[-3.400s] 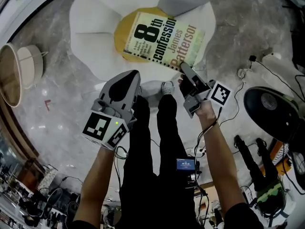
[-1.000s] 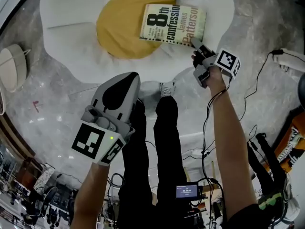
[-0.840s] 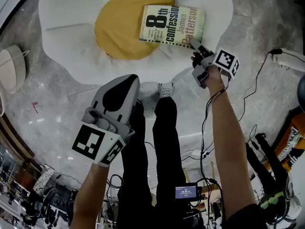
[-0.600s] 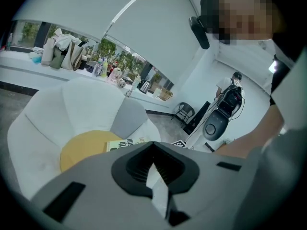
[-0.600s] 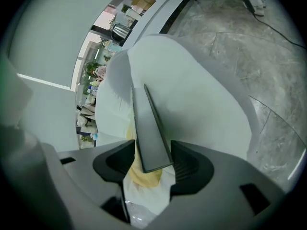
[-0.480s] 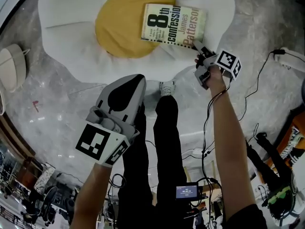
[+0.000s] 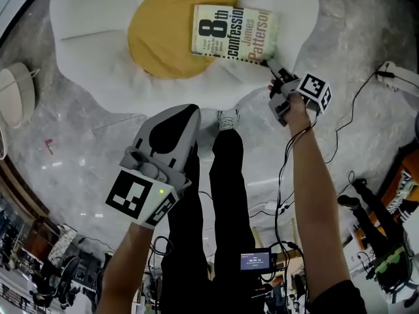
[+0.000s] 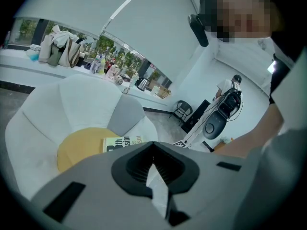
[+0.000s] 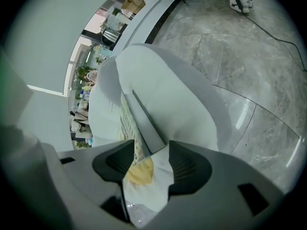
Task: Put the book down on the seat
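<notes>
Yellow seat (image 7: pixel 157 38), book (image 7: pixel 234 33) flat, corner at just-opened claw (image 7: pixel 270 65)

Grey marbled floor (image 7: pixel 78 142), cables (image 7: pixel 357 113) trailing across it, white walls (image 8: pixel 158 37), long window strip (image 8: pixel 103 47) showing greenery, ledge (image 8: pixel 19 68) below with bags (image 8: pixel 60 49), black chair (image 8: pixel 181 111) beyond

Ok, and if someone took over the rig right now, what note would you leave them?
Left gripper: shut, empty, held short of the seat.
Right gripper: jaws have just been opening and are now open. The book's near corner sits at their mouth, with neither pad pressing on it.
Book: lying flat, cover up, partly on the yellow centre cushion and partly on a white petal.
Done: book is down on the seat and released.
Left: probably just draw the right gripper back without dragging that corner.
</notes>
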`<action>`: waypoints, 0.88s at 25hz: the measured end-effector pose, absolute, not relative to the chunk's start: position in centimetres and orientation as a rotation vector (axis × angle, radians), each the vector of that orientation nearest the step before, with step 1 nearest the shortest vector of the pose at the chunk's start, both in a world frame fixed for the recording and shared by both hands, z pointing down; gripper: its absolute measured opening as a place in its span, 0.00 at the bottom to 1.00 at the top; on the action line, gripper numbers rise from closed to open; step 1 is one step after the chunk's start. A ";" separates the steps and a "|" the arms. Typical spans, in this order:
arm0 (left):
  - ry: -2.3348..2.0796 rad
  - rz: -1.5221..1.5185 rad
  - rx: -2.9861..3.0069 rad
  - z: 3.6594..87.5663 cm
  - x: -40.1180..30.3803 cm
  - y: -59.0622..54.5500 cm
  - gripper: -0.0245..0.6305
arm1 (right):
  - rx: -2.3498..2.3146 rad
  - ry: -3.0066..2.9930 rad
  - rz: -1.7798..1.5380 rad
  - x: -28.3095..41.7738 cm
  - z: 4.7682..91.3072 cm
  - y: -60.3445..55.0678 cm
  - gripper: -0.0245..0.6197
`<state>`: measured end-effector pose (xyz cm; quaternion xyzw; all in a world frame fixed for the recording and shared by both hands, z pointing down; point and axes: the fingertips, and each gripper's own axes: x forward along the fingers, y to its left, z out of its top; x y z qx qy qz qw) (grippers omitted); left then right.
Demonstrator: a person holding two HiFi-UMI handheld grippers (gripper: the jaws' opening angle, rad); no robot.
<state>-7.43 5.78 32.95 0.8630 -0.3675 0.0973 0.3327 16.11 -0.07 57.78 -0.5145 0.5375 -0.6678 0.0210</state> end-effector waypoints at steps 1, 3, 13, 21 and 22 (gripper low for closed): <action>-0.959 0.255 2.254 33.0 -7.4 5.8 0.05 | -1.593 1.663 -2.071 16.2 57.8 0.0 0.41; -0.959 0.256 2.254 32.9 -7.4 5.7 0.05 | -1.592 1.646 -2.072 16.4 57.7 0.1 0.41; -0.949 0.281 2.245 33.5 -7.1 5.4 0.05 | -1.531 1.649 -2.083 15.8 57.2 0.5 0.28; -0.975 0.263 2.260 28.0 -7.5 6.4 0.05 | -1.489 1.680 -2.078 14.5 50.4 2.6 0.10; -0.978 0.261 2.264 27.4 -7.6 6.5 0.05 | -1.476 1.682 -2.082 14.2 49.6 3.0 0.08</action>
